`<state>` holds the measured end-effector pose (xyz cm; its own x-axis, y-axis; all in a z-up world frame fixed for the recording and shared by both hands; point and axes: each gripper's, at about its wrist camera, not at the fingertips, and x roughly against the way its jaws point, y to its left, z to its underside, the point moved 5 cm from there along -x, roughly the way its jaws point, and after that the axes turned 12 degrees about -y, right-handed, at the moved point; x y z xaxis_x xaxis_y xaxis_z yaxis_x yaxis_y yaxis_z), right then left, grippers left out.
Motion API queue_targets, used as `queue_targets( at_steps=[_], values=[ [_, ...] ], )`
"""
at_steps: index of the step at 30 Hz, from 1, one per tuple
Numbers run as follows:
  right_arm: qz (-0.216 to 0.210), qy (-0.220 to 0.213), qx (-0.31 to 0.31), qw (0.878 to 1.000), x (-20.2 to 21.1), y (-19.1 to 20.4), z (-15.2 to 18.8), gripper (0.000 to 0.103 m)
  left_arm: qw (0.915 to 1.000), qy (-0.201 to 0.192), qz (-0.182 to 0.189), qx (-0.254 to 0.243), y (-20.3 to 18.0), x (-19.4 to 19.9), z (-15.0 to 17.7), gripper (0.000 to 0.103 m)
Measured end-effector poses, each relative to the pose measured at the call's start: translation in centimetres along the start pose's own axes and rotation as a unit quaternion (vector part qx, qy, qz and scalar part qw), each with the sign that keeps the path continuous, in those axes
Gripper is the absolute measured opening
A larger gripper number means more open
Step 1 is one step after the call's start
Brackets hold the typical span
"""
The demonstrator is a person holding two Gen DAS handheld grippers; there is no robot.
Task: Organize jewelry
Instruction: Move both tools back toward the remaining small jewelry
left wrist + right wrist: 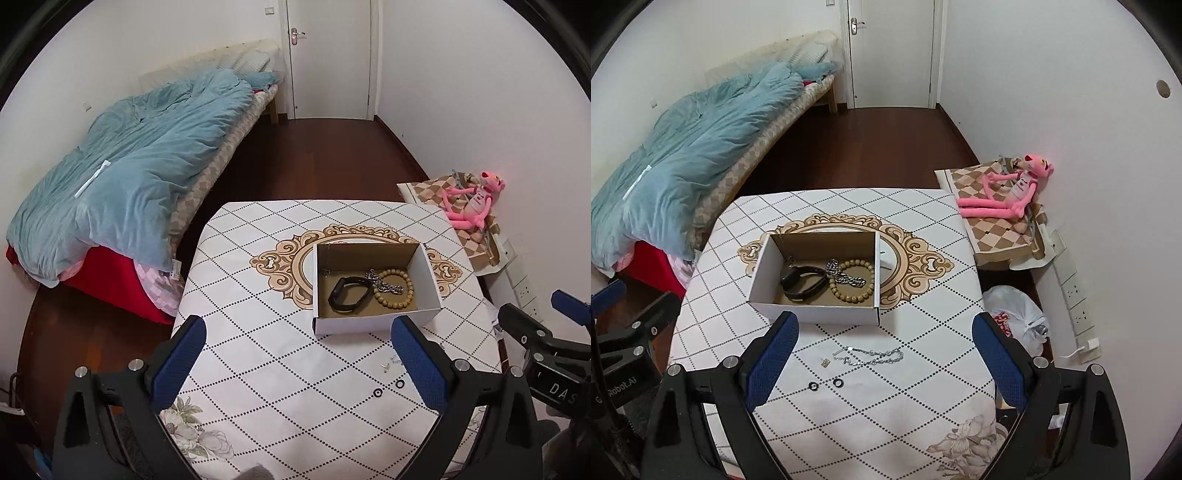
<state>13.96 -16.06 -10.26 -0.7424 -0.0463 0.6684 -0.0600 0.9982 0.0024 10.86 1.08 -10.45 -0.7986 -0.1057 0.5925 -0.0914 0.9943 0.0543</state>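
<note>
Both hand-held grippers, left (298, 360) and right (882, 354), hover spread wide and empty over the worktop (923, 398); two black rings (825, 384), a small earring (824, 363) and a silver chain (868, 357) lie loose; beyond, a cardboard box (816, 315) holds a black band (803, 282), chain and bead bracelet (851, 282)

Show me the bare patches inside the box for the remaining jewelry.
The box is free along its left wall, beside the black band, and along the back wall. The right half is crowded: chain overlapping the bead bracelet.
</note>
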Motion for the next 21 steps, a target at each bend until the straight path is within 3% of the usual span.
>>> queue_targets(
  at_steps=[6,13,19,21],
  values=[
    [-0.01,0.026,-0.018,0.999,-0.8,-0.7,1.8,0.096,0.9998,0.016,-0.011,0.0,0.1,-0.9,1.6,0.102],
    [-0.004,0.1,-0.059,0.993,-6.0,-3.1,7.5,0.096,0.9971,0.073,-0.016,-0.015,-1.0,-5.3,7.3,0.102],
    [0.014,0.139,-0.077,0.987,-8.9,-5.3,11.9,0.096,0.9894,0.137,0.047,-0.009,-3.9,-8.6,13.0,0.101],
    [0.018,0.146,-0.082,0.986,-9.5,-5.7,12.8,0.094,0.9871,0.147,0.064,-0.01,-5.1,-9.0,14.0,0.095]
  ],
)
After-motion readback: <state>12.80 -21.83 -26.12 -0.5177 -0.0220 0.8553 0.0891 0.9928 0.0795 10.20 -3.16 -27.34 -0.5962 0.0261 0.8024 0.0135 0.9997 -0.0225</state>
